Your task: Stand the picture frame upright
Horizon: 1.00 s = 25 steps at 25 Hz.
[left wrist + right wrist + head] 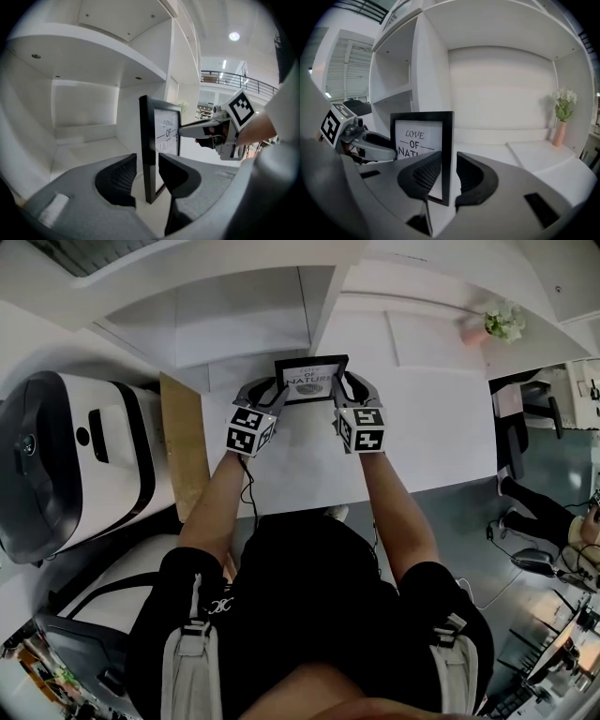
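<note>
A black picture frame with a printed "LOVE OF NATURE" sheet stands upright on the white shelf surface, facing me. My left gripper straddles the frame's left rail. The jaws of the left gripper stand a little apart from the rail on both sides, so it is open. My right gripper straddles the right rail. In the right gripper view a thin gap shows beside the rail, and that gripper is open too. Each gripper view shows the other gripper at the frame's far edge.
A white shelf divider rises just behind the frame, with open compartments either side. A pink vase of white flowers stands at the back right. A wooden panel and a large white machine lie left of the shelf.
</note>
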Each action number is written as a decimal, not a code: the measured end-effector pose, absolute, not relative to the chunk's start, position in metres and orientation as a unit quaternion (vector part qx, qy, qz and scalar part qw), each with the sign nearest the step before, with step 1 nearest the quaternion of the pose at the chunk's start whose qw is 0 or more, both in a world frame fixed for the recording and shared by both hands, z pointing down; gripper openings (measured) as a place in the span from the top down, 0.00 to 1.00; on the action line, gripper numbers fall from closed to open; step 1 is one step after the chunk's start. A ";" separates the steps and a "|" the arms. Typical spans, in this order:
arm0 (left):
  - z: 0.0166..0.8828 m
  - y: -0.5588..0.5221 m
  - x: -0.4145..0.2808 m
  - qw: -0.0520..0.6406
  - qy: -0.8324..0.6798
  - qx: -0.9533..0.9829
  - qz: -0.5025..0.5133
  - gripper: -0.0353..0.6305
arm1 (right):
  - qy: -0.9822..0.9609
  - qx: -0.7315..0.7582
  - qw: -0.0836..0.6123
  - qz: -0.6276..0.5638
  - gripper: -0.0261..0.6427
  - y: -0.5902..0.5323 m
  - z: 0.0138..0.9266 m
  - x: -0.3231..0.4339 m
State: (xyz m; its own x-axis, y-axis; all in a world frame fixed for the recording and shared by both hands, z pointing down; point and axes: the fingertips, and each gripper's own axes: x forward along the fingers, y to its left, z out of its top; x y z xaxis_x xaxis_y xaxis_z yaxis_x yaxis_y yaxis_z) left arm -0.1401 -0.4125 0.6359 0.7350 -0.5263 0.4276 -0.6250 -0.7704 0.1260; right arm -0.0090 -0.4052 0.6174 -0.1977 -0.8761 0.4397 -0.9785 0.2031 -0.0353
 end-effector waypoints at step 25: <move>0.455 -0.255 -0.181 0.012 -0.518 0.851 0.083 0.90 | -0.809 0.584 0.059 0.042 0.96 -0.276 0.467 -0.004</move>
State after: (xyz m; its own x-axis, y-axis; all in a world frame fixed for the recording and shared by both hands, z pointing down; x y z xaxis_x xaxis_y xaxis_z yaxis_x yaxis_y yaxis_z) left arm -0.1815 -0.2554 0.4548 0.4500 -0.8797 0.1539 -0.8836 -0.4636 -0.0658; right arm -0.0035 -0.2758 0.4666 -0.3116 -0.9392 0.1444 -0.9490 0.3151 0.0017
